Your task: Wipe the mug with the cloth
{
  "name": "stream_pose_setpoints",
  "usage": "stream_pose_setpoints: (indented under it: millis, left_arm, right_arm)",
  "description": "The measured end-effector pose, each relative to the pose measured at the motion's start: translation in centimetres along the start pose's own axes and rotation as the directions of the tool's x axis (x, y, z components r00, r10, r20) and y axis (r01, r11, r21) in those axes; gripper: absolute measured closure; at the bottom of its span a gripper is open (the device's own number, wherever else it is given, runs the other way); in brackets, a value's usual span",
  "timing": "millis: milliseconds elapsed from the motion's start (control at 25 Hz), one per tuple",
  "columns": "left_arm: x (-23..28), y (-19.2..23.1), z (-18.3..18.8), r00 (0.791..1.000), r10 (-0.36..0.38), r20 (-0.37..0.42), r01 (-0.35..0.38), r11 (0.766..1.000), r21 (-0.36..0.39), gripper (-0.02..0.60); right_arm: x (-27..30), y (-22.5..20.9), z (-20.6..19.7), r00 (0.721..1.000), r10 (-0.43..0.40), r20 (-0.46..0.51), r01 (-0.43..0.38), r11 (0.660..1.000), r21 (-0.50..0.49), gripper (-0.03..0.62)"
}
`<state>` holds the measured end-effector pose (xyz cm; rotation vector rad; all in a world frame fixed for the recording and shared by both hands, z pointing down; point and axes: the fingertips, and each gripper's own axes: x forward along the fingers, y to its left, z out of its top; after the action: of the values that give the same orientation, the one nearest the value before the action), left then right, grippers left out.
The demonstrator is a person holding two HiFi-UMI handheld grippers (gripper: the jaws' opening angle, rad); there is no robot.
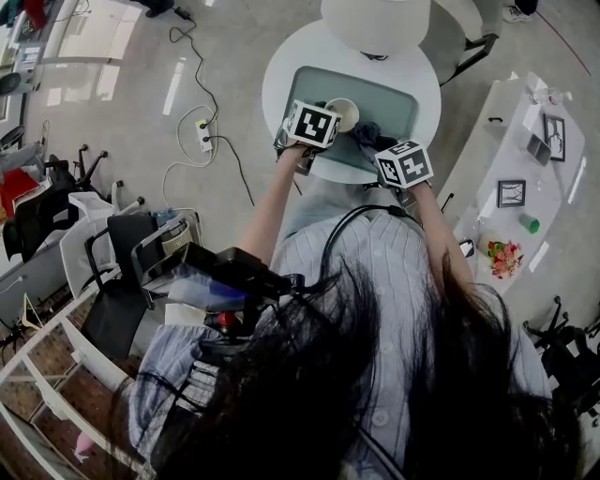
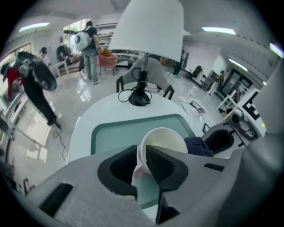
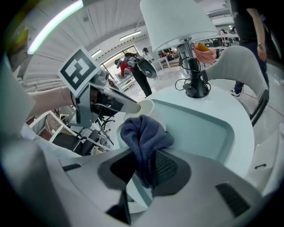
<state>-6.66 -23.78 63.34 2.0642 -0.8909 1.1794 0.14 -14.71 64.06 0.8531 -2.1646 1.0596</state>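
A cream mug (image 2: 165,142) is held over the teal tray (image 2: 120,133), with my left gripper (image 2: 141,165) shut on its near rim. In the head view the mug (image 1: 344,113) shows just right of the left gripper's marker cube (image 1: 312,124). A dark blue cloth (image 3: 143,141) is bunched between the jaws of my right gripper (image 3: 143,167), which is shut on it. The cloth (image 1: 371,136) sits right beside the mug (image 3: 143,107), close to its side; whether they touch I cannot tell. The right gripper's marker cube (image 1: 404,163) is at the table's near edge.
A round white table (image 1: 291,66) carries the tray (image 1: 394,103) and a white lamp (image 1: 375,23) at its far side. A chair (image 1: 473,42) stands behind the table. A side counter (image 1: 511,187) with frames runs along the right. Cables and a power strip (image 1: 203,136) lie on the floor left.
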Motion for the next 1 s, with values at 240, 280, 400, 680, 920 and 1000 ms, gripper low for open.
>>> stream_pose_setpoints:
  millis: [240, 280, 400, 680, 920, 1000]
  left_arm:
    - [0.9, -1.3, -0.2, 0.991, -0.064, -0.115, 0.103, 0.922, 0.373, 0.523]
    - [0.8, -1.3, 0.0, 0.99, -0.068, -0.123, 0.114, 0.9, 0.42, 0.523]
    - [0.5, -1.3, 0.9, 0.986, -0.071, -0.148, 0.142, 0.82, 0.554, 0.523]
    - [0.6, -2.8, 2.1, 0.968, -0.088, -0.237, 0.238, 0.638, 0.733, 0.523]
    - [1.7, -4.0, 2.1, 0.952, -0.081, -0.295, 0.295, 0.498, 0.815, 0.524]
    - [2.2, -4.4, 1.7, 0.945, -0.069, -0.319, 0.315, 0.456, 0.832, 0.525]
  right_arm:
    - [0.0, 0.5, -0.1, 1.0, -0.004, 0.005, 0.004, 1.0, 0.015, 0.496]
    - [0.0, 0.7, -0.1, 1.0, -0.005, 0.004, 0.005, 1.0, 0.017, 0.496]
    - [0.2, 0.9, 0.1, 1.0, -0.011, 0.005, 0.011, 1.0, 0.025, 0.496]
    - [0.1, 1.2, -0.3, 0.999, -0.034, 0.015, 0.033, 0.998, 0.045, 0.496]
    - [0.0, 1.0, -0.3, 0.999, -0.047, 0.024, 0.046, 0.997, 0.069, 0.496]
    - [0.0, 0.8, -0.3, 0.998, -0.052, 0.03, 0.049, 0.995, 0.084, 0.496]
